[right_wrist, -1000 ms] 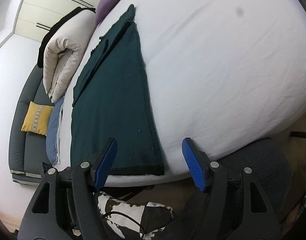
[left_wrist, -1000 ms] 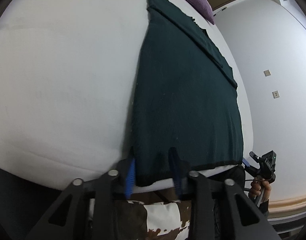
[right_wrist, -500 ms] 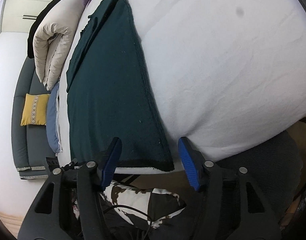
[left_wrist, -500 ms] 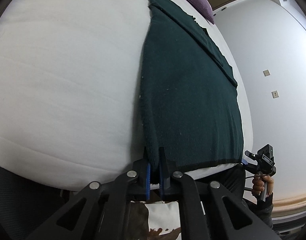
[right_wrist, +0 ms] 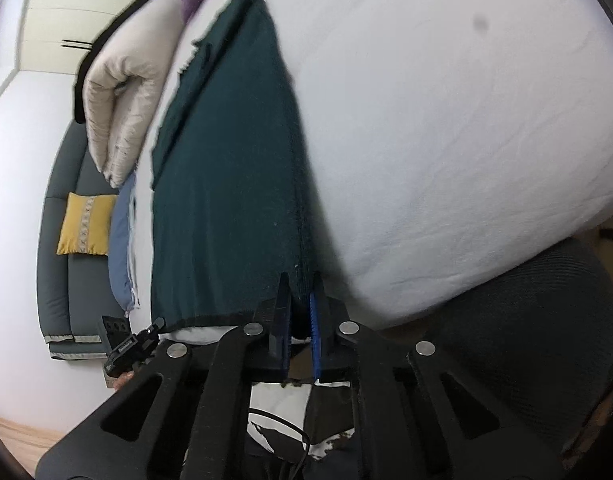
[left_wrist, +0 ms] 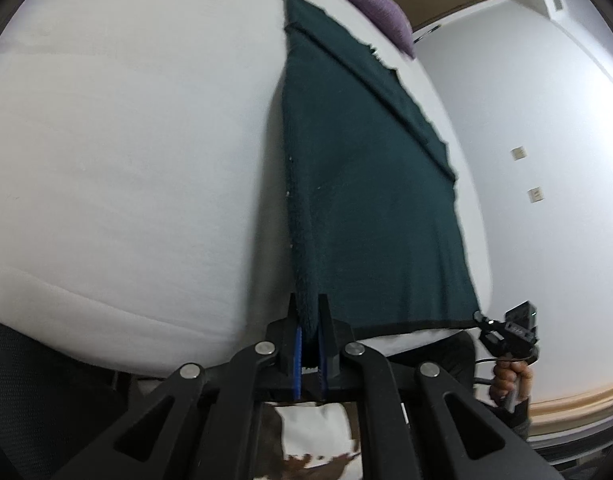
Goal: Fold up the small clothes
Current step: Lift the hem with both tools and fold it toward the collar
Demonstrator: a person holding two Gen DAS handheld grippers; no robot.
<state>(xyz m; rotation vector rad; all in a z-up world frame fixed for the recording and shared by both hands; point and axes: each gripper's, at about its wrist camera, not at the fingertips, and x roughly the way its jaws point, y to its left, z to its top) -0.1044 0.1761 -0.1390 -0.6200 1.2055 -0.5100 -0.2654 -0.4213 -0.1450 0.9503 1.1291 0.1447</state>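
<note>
A dark green knit garment (left_wrist: 366,200) lies flat on a white bed (left_wrist: 126,140), long side running away from me; it also shows in the right wrist view (right_wrist: 226,180). My left gripper (left_wrist: 308,316) is shut on the garment's near left corner at the hem. My right gripper (right_wrist: 300,300) is shut on the near right corner. The right gripper also shows in the left wrist view (left_wrist: 514,328), at the hem's other end. The left gripper shows in the right wrist view (right_wrist: 134,346).
A purple pillow (left_wrist: 378,12) lies at the far end of the bed. A rolled beige duvet (right_wrist: 122,108), a grey sofa (right_wrist: 62,240) with a yellow cushion (right_wrist: 84,224) stand to the left. A dark mesh chair (right_wrist: 538,320) is near right.
The left gripper closed on the near left corner first; the right gripper then moved in and closed on the near right corner. The hem now hangs lifted between them.
</note>
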